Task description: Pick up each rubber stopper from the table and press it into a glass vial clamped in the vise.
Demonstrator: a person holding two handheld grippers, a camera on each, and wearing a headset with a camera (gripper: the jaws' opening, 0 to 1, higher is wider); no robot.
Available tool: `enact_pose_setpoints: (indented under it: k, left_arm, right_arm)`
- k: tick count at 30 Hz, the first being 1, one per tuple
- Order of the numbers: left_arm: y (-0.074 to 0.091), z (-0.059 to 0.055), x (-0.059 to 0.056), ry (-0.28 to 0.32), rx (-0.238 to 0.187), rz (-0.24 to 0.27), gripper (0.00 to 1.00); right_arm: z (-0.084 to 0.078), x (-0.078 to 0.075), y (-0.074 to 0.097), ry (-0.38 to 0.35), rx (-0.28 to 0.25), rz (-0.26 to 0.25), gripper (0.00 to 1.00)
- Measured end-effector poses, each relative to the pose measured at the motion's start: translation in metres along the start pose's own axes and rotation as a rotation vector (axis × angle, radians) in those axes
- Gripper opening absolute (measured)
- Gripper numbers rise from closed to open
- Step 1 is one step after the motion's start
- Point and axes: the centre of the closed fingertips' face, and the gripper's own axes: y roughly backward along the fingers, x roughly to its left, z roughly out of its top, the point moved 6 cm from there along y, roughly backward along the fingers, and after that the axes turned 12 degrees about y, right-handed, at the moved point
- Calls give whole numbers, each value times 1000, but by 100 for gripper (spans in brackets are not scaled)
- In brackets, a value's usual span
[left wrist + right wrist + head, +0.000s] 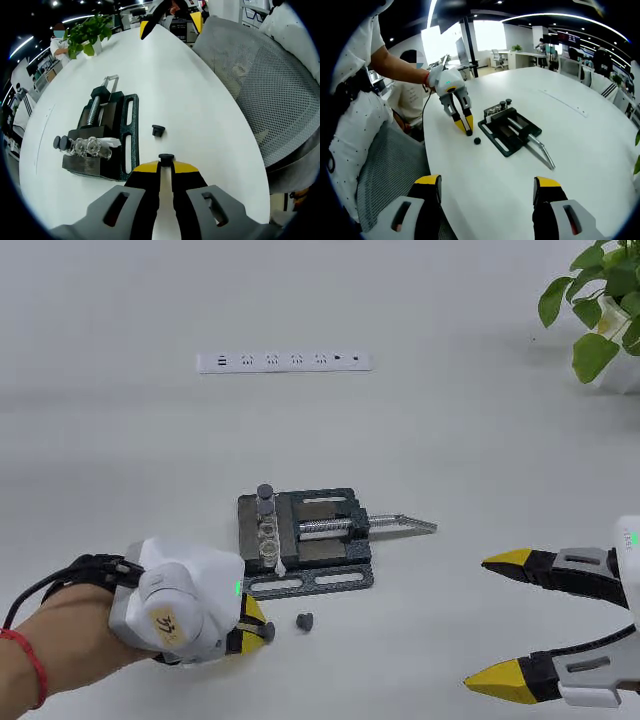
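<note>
A black vise (318,578) near the table's middle clamps a row of clear glass vials (267,531); the far vial wears a dark stopper (265,492). My left gripper (260,628) hovers low in front of the vise, shut on a dark rubber stopper (166,159). A second loose stopper (304,621) lies on the table just right of those tips, also seen as the loose stopper (158,130) ahead of the jaws. My right gripper (497,622) stands open and empty far to the right, well apart from the vise (510,127).
A white power strip (283,362) lies at the back of the table. A potted plant (600,310) stands at the back right corner. The vise's screw handle (402,524) sticks out rightward. A mesh chair (260,75) stands beside the table's edge.
</note>
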Motion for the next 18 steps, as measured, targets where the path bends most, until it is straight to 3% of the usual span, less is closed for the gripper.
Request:
enact_pose_setpoints:
  k: [4,11,18]
  left_arm:
    - [1,-1,-1,22,-10,4,4]
    - [10,6,-5,98,-75,27,4]
    - [34,27,-14,187,-161,58,4]
  right_arm:
    - [2,1,-2,4,-1,3,72]
    - [16,3,-6,28,-15,18,72]
    - [44,2,-14,85,-49,40,71]
